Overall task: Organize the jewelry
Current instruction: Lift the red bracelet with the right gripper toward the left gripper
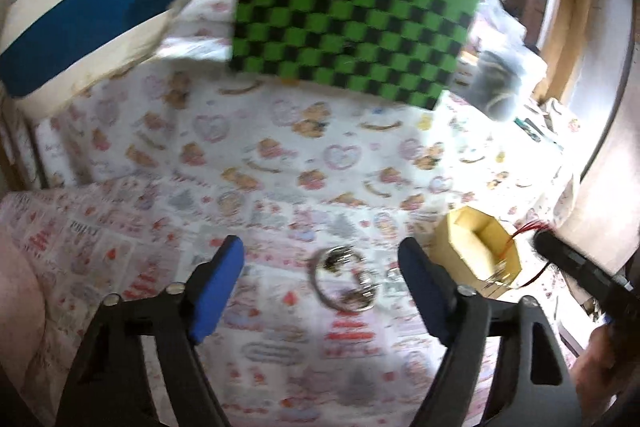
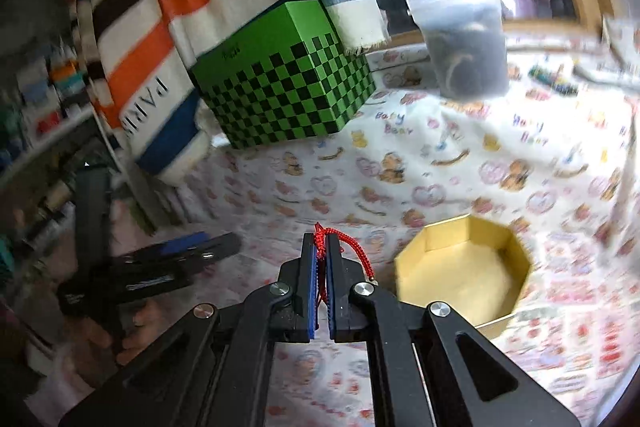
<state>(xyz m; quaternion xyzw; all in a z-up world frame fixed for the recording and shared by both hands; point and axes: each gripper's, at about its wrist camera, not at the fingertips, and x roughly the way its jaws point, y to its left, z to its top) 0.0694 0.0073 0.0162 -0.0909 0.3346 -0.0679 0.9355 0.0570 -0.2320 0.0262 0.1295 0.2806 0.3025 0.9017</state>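
Observation:
In the left wrist view my left gripper (image 1: pixel 320 253) stands open above the printed cloth. A blurred tangle of silver bracelets (image 1: pixel 342 279) lies on the cloth between and just beyond its blue pads (image 1: pixel 218 287), and the pads do not touch it. To the right stands an open yellow octagonal box (image 1: pixel 480 251). In the right wrist view my right gripper (image 2: pixel 319 241) is shut on a red braided cord (image 2: pixel 352 251), which loops out over the right finger. The yellow octagonal box (image 2: pixel 464 267) sits just right of it, its visible inside bare.
A green and black checkered box (image 2: pixel 280 87) stands at the back beside a striped fabric bag (image 2: pixel 160 39). A clear plastic cup (image 2: pixel 464 47) with dark contents stands at the back right. A hand (image 2: pixel 136 331) holds the left gripper at the left.

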